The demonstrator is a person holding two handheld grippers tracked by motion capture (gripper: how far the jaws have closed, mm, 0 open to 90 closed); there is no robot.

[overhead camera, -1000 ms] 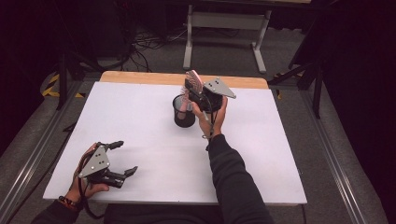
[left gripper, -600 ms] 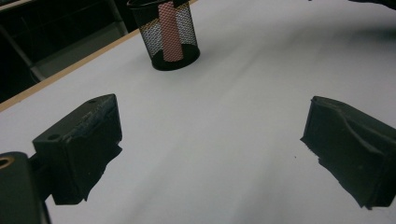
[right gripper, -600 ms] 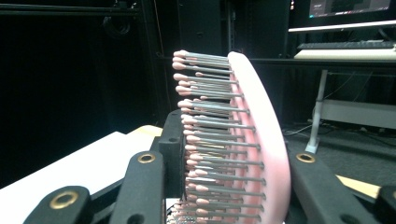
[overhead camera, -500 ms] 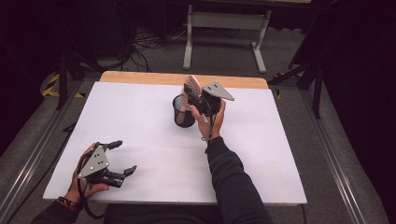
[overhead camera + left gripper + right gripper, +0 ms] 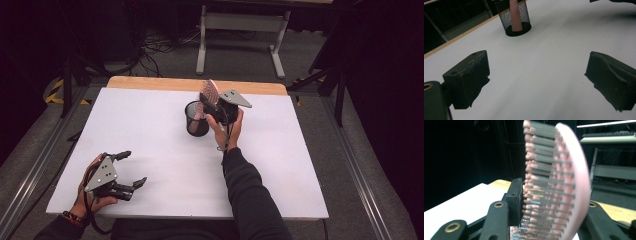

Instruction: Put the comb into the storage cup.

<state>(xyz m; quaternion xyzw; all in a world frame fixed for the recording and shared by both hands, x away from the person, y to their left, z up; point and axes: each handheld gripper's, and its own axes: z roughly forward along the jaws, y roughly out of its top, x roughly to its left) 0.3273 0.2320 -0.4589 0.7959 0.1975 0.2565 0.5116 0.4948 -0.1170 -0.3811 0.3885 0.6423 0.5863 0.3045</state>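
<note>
A white table (image 5: 150, 130) carries a black mesh cup (image 5: 197, 119) toward its far middle. A pink hairbrush (image 5: 208, 93) stands in the cup with its handle down inside the mesh and its bristled head sticking up above the rim; the left gripper view shows the pink handle (image 5: 515, 15) through the mesh, reaching the cup's floor.

The right gripper (image 5: 216, 106) sits just beside the cup on its right, with its jaws around the brush head. In the right gripper view one jaw pad touches the bristle tips on the left and the other jaw lies behind the pink back of the brush (image 5: 576, 170). The jaws have just been opening a little with the head between them, though they are close to their narrowest and in contact with it.

The left gripper (image 5: 125, 170) rests at the near left corner of the table, well apart from the cup, its jaws spread wide with nothing between them
</note>
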